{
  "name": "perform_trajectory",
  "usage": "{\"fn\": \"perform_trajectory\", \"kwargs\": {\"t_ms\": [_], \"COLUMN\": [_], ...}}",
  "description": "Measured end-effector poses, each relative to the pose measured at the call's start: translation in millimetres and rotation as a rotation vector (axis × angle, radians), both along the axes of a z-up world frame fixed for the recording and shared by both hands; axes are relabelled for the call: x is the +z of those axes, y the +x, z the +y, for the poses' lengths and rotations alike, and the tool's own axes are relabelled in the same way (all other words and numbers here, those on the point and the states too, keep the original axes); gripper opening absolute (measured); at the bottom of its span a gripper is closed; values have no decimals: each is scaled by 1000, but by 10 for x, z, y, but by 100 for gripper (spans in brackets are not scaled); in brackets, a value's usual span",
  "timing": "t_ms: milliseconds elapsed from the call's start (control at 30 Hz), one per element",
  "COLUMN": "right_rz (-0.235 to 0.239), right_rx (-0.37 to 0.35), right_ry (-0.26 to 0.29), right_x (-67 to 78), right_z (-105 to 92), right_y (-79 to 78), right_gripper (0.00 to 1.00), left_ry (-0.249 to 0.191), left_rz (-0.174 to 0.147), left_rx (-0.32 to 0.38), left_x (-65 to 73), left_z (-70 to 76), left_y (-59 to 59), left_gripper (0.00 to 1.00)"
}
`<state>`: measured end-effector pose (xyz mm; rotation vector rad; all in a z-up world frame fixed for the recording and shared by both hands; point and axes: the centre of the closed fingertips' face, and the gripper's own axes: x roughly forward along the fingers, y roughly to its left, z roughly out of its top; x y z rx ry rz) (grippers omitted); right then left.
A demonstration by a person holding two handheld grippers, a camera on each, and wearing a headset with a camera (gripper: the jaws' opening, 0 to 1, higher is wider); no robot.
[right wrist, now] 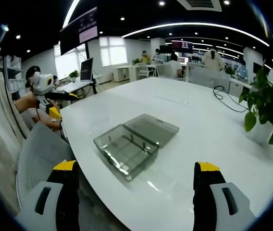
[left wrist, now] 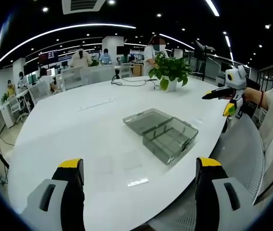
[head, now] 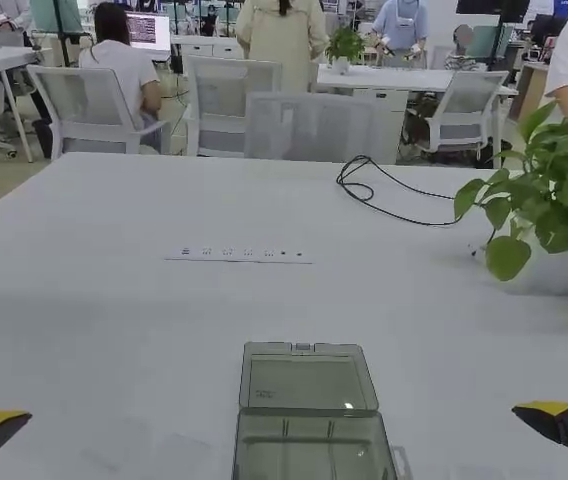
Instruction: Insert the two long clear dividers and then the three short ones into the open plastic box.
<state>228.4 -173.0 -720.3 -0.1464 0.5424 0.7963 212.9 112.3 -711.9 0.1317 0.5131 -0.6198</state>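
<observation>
Between left gripper (left wrist: 140, 163) and right gripper (right wrist: 135, 166), both spread wide, open plastic box (head: 309, 420) on white table (head: 114, 300), perhaps clear dividers (left wrist: 137, 182) nearer left, potted plant (head: 544, 200) beyond right.

The head view is looking forward and down along the white table (head: 114, 300) from its near edge, with the plastic box (head: 309, 415) sitting close at the bottom centre and the office stretching behind. The left gripper view is looking in from off the table's near edge, between its own fingers (left wrist: 71, 168), across the box toward the potted plant (left wrist: 170, 70), and is catching the right gripper (left wrist: 211, 95) at its right. The right gripper view is facing the box from the opposite side, catching the left gripper (right wrist: 71, 96) at its left. All three are sharing the box, plant and black cable (head: 364, 185).
</observation>
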Motion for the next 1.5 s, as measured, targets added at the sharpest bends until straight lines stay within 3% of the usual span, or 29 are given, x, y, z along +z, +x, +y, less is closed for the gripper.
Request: {"fn": "perform_trajectory", "kwargs": {"t_ms": [600, 1067, 1233, 1500], "right_rz": [0, -14, -23, -24], "right_rx": [9, 25, 42, 64], "right_ry": [-2, 8, 21, 30], "right_x": [-4, 126, 192, 185], "right_z": [-15, 143, 231, 267], "right_y": [4, -22, -15, 40], "right_gripper": [100, 100, 100, 100], "left_ry": [8, 79, 121, 146], "left_rz": [4, 103, 126, 159], "left_rx": [-6, 61, 66, 88], "left_x": [2, -203, -285, -419], "left_z": [-5, 210, 263, 331], "left_y": [-2, 120, 176, 259], "left_gripper": [96, 74, 67, 62]}}
